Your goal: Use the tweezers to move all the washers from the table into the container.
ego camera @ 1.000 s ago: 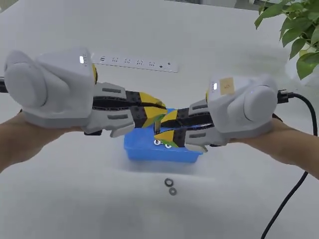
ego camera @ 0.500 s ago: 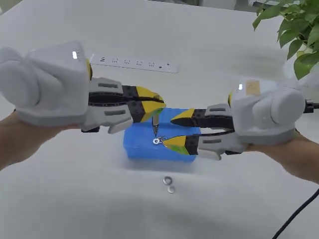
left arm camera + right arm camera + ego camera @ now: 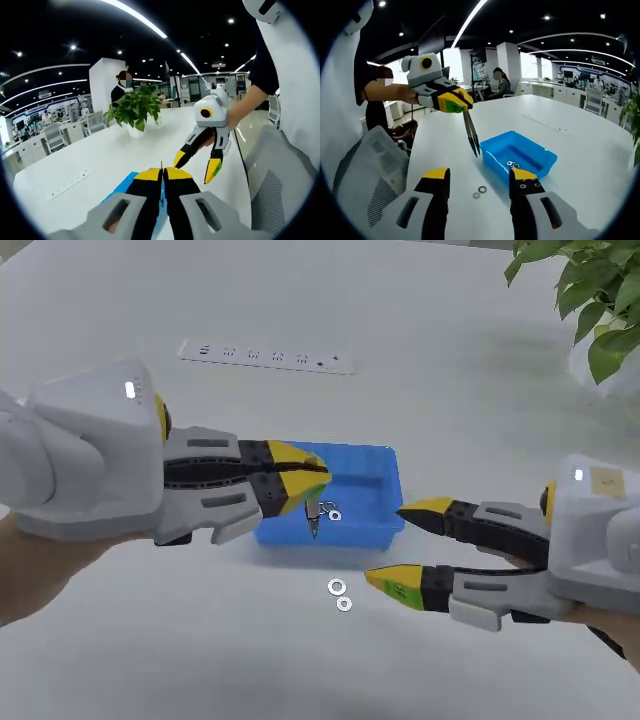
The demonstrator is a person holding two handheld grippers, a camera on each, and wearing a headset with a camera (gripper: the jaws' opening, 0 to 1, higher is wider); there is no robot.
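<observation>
My left gripper (image 3: 305, 478) is shut on slim metal tweezers (image 3: 312, 518), whose tips point down into the blue container (image 3: 365, 532) near its front wall. A few washers (image 3: 331, 511) lie inside it. Two more washers (image 3: 337, 587) rest on the white table just in front of the container. My right gripper (image 3: 403, 546) stands open to the right of those two, nothing between its jaws. The right gripper view shows the tweezers (image 3: 471, 132) hanging from the left gripper (image 3: 456, 102), the container (image 3: 540, 167) and the table washers (image 3: 482, 189). In the left gripper view, the shut jaws (image 3: 162, 175) face the right gripper (image 3: 194, 172).
A white power strip (image 3: 265, 356) lies on the table beyond the container. A leafy green plant (image 3: 590, 300) stands at the far right corner. A person's hands hold both grippers. Bare white tabletop surrounds the container.
My right gripper has pulled away from the tweezers, down and to the right, and its jaws have spread wide. The left gripper has stayed shut on the tweezers over the container.
</observation>
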